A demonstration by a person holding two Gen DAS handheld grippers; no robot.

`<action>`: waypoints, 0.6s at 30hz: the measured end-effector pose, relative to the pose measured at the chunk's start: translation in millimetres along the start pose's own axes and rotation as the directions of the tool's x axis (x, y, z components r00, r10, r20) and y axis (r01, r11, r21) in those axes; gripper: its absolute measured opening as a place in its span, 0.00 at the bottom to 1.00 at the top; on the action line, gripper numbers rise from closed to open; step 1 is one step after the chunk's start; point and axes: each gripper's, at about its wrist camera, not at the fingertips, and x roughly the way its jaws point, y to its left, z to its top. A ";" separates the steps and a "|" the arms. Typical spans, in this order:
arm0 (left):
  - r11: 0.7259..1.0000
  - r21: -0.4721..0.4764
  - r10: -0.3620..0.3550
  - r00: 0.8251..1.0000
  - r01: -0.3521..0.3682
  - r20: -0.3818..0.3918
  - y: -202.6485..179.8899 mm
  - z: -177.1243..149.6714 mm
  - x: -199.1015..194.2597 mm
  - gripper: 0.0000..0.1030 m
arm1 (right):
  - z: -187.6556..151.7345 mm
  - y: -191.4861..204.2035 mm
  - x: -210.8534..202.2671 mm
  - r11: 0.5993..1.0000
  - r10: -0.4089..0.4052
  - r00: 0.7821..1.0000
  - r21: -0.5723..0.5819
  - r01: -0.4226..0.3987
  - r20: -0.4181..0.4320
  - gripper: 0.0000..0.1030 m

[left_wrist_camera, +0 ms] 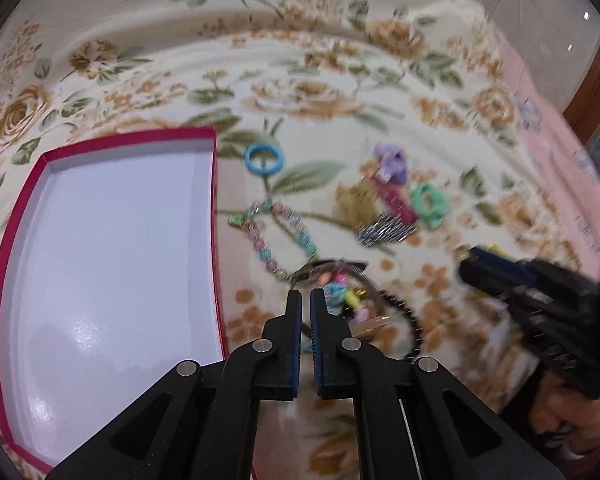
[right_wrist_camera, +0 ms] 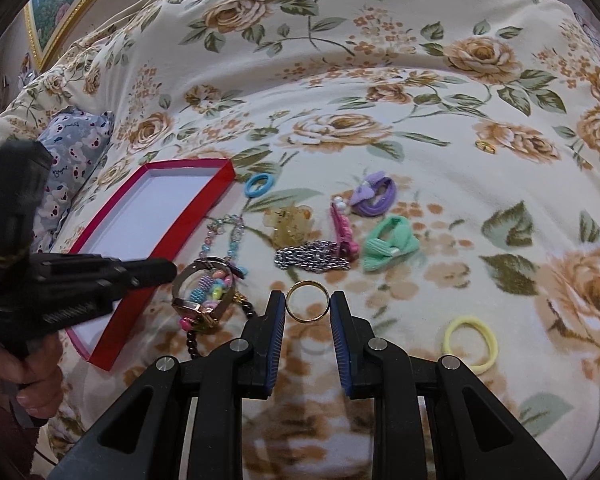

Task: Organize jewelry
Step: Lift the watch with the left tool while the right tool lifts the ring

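A red box with a white inside (left_wrist_camera: 100, 248) lies open on the floral bedspread; it also shows in the right wrist view (right_wrist_camera: 148, 216). My left gripper (left_wrist_camera: 305, 294) is nearly shut, its tips at a heap of bangles and colourful charm bracelets (left_wrist_camera: 340, 288), which also shows in the right wrist view (right_wrist_camera: 206, 292); I cannot tell whether it grips anything. My right gripper (right_wrist_camera: 307, 298) is shut on a gold ring (right_wrist_camera: 307, 301), held between its fingertips. A pastel bead bracelet (left_wrist_camera: 276, 236), a silver chain (right_wrist_camera: 310, 260) and hair ties lie beyond.
A blue hair tie (right_wrist_camera: 258, 185), amber claw clip (right_wrist_camera: 290, 224), pink clip (right_wrist_camera: 342, 228), purple bow tie (right_wrist_camera: 374, 194), green bow tie (right_wrist_camera: 388, 244), yellow hair tie (right_wrist_camera: 470, 344) and a small gold ring (right_wrist_camera: 485, 146) lie on the bedspread. A patterned pillow (right_wrist_camera: 76, 140) is left.
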 end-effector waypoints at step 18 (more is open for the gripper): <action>0.999 0.045 0.002 0.997 0.001 -0.072 -6.3 11.8 30.4 0.09 | -3.2 -18.6 2.5 0.998 0.019 1.000 0.052 -0.019 0.002 0.22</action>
